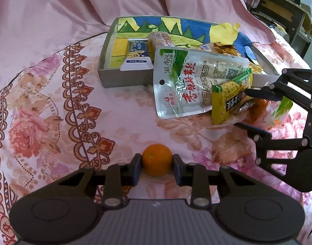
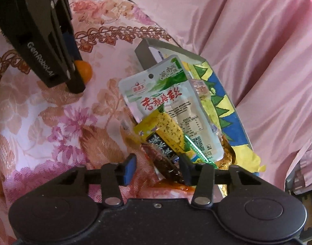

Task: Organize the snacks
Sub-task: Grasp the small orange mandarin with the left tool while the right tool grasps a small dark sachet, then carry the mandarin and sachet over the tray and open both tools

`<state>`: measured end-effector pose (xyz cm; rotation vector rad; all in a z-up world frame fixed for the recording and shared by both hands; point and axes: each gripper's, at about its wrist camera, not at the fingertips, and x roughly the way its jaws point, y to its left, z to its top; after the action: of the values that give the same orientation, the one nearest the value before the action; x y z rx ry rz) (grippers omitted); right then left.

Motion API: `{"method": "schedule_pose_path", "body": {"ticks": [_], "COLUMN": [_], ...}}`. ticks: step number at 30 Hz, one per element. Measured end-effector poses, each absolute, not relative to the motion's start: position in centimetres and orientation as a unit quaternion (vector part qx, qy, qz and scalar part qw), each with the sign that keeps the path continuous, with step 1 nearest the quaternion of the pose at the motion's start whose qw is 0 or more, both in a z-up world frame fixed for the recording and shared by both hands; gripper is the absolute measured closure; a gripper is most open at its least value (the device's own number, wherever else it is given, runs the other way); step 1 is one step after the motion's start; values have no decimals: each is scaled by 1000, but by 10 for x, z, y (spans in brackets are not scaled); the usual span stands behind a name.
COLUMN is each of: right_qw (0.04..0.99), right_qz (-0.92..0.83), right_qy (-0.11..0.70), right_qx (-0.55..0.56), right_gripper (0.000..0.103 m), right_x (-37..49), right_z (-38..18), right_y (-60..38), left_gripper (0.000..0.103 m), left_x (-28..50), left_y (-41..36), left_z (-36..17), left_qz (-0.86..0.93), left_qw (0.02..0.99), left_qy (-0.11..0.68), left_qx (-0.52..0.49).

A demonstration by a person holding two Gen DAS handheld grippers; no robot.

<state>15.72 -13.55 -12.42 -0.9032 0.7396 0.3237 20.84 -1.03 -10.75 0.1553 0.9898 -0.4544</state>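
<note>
Orange fruit, a small mandarin [image 1: 157,159], sits pinched between the left gripper [image 1: 157,168] pads on the floral cloth, the grey tray [image 1: 125,79] ahead, while the right gripper [image 2: 157,170], jaws parted, straddles the yellow packet [image 2: 166,134], pointing lengthwise away from it.

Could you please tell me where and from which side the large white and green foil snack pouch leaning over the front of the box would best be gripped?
Probably by the flat top edge near the hang hole of the large white and green foil snack pouch. That end lies outside the grey cardboard box, free on the pink floral cloth, so come from the left. The yellow snack packet covers its other end.
</note>
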Motion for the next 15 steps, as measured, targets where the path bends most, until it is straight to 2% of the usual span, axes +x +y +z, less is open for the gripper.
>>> {"method": "schedule_pose_path", "body": {"ticks": [1,7,9,11,15], "right_qw": [824,810,803,798,782], "right_qz": [153,168,173,175,173], "right_qy": [347,343,344,341,329], "right_qx": [-421,-444,-455,-466,-500], "right_gripper": [69,74,73,65,62], "right_x": [157,147,142,139,138], "right_z": [-122,-122,-122,-125,-136], "right_y": [-136,-128,-126,-124,-120], "left_gripper": [68,68,68,68,68], "left_x": [208,207,208,208,207], "left_y": [-11,-11,-11,-11,-11], "left_z": [-108,-107,-107,-106,-106], "left_qz": [-216,-215,-215,-215,-214], "left_qw": [852,853,852,853,853], "left_qy": [470,471,471,471,470], "left_qx": [75,75,74,74,75]}}
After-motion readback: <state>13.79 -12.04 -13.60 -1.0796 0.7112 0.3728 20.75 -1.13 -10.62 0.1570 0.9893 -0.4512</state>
